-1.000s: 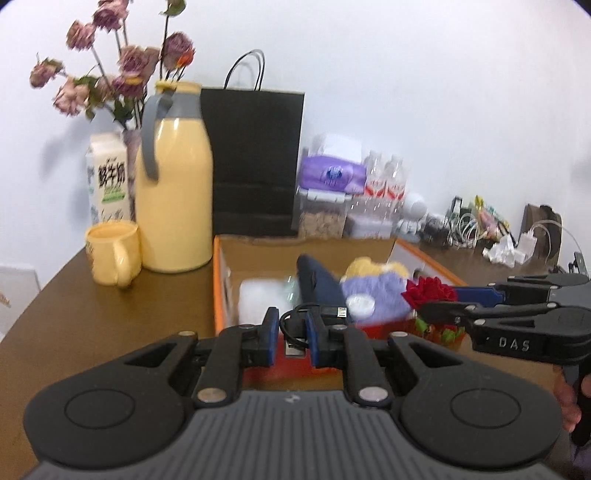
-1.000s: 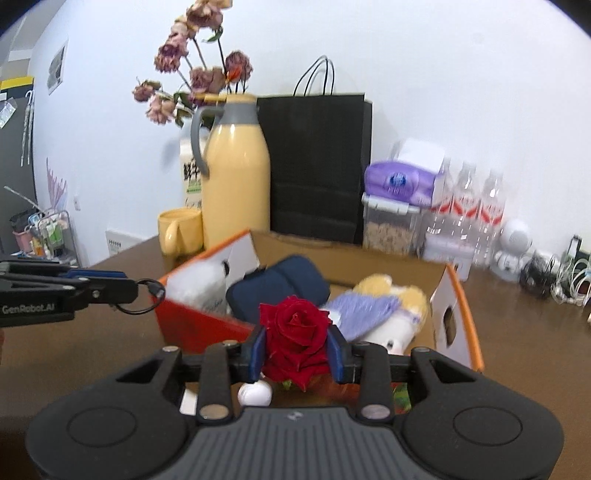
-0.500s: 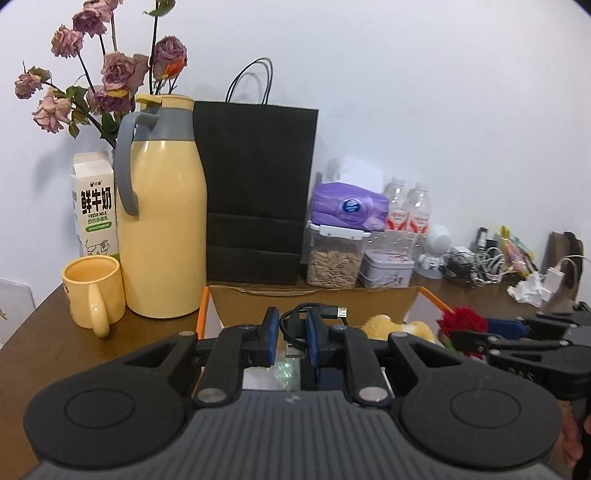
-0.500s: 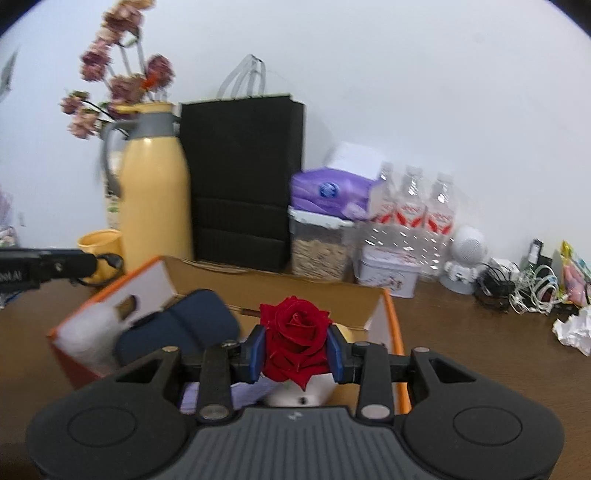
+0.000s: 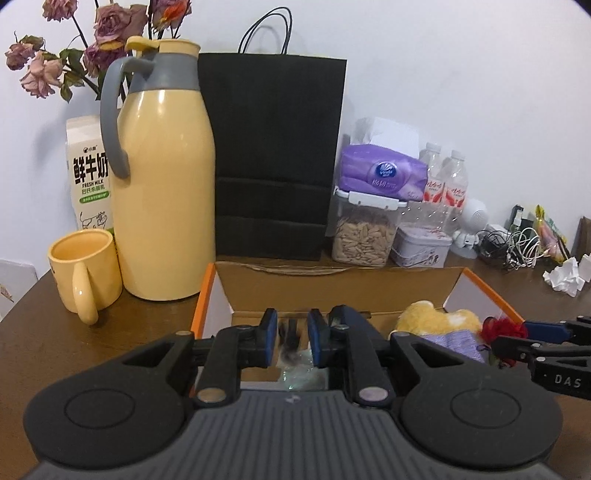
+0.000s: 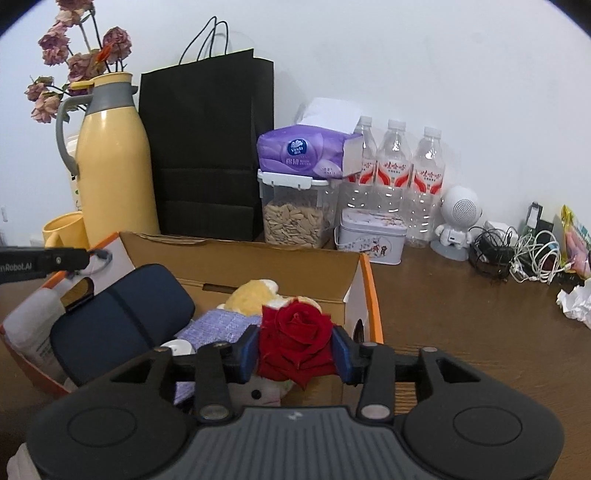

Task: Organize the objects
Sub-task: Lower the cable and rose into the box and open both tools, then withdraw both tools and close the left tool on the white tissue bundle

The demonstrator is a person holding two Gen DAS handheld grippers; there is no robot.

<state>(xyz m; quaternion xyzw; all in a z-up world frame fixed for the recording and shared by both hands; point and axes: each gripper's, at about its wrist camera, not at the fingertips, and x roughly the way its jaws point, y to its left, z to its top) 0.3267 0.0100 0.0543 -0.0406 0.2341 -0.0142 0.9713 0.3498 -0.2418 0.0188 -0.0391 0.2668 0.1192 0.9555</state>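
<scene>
Closest to me, the right gripper point(image 6: 295, 345) is over the near right corner of the cardboard box point(image 6: 236, 266). Its jaws have just been opening, yet the red rose point(image 6: 291, 332) sits between them with petals filling the gap and touching both blue pads, so it is gripped. Off to the left, the left gripper point(image 5: 291, 325) hovers above the box's other end. Its jaws have also just been opening. The black cable point(image 5: 290, 334) hangs blurred between the pads with daylight on either side, so that gripper is released. From the right wrist view a loop of the cable shows at its tip.

Inside the box lie a dark blue pouch point(image 6: 118, 317), a purple cloth point(image 6: 221, 325), a yellow plush toy point(image 6: 255, 291) and, at the left end, a white bottle point(image 6: 29, 325).

The box sits on the brown desk point(image 6: 461, 325). Just beyond it stand a yellow mug point(image 5: 86, 266) and a tall yellow jug point(image 5: 162, 192), with a milk carton point(image 5: 88, 170) and dried flowers point(image 5: 107, 33) behind them. Next along the wall come a black paper bag point(image 5: 273, 158), a clear seed container point(image 6: 295, 218) with a purple tissue pack point(image 6: 306, 151) on top, a small tin point(image 6: 373, 232) and three water bottles point(image 6: 395, 166). Farther right are a white robot-shaped speaker point(image 6: 460, 214), a tangle of chargers point(image 6: 532, 254) and crumpled paper point(image 6: 576, 299).
</scene>
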